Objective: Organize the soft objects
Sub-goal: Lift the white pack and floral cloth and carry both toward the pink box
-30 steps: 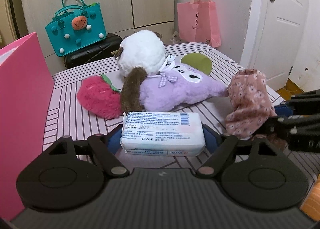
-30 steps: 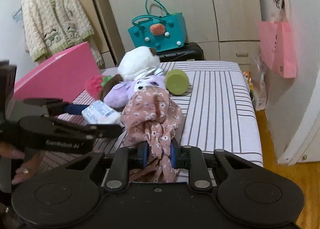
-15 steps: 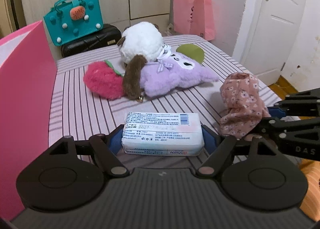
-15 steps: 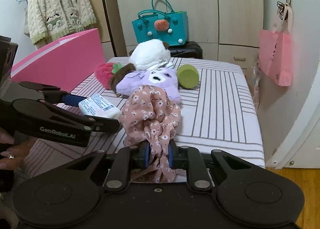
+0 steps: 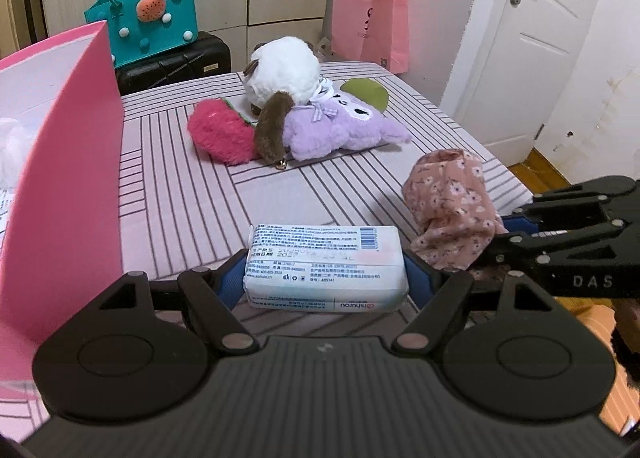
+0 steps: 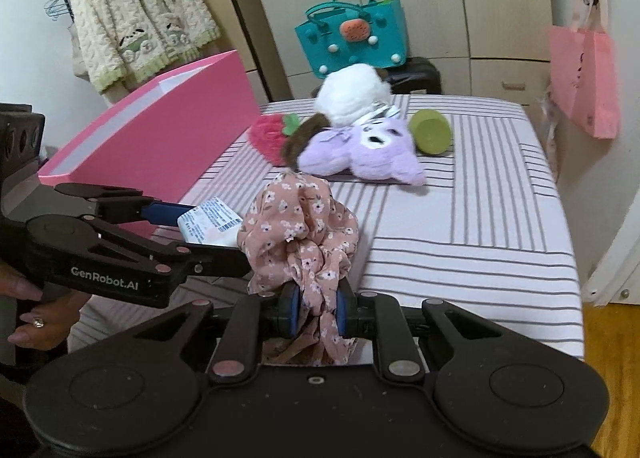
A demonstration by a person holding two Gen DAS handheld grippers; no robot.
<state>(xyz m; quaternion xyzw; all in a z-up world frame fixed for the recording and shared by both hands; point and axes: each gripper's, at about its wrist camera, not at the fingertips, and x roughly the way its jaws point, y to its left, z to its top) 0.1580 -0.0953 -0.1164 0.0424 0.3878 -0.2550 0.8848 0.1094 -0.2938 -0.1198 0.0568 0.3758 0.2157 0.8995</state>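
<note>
My left gripper (image 5: 326,282) is shut on a white tissue pack (image 5: 325,268) and holds it above the striped bed (image 5: 180,194). The pack also shows in the right wrist view (image 6: 210,220). My right gripper (image 6: 316,312) is shut on a pink floral cloth (image 6: 302,234), which also shows in the left wrist view (image 5: 450,204). A purple plush (image 5: 340,130), a white plush (image 5: 286,70), a red strawberry plush (image 5: 220,134) and a green cushion (image 5: 366,92) lie together at the far end of the bed. A pink box (image 5: 64,178) stands open at the left.
A teal bag (image 5: 148,18) sits on a black suitcase (image 5: 176,62) behind the bed. A pink paper bag (image 5: 372,24) hangs on the wall. A white door (image 5: 516,46) is at the right. A cream cardigan (image 6: 136,14) hangs at the left.
Both grippers have pulled back from the plush pile toward the near end of the bed and risen a little, each still holding its object. The pink box now appears closer to my left gripper.
</note>
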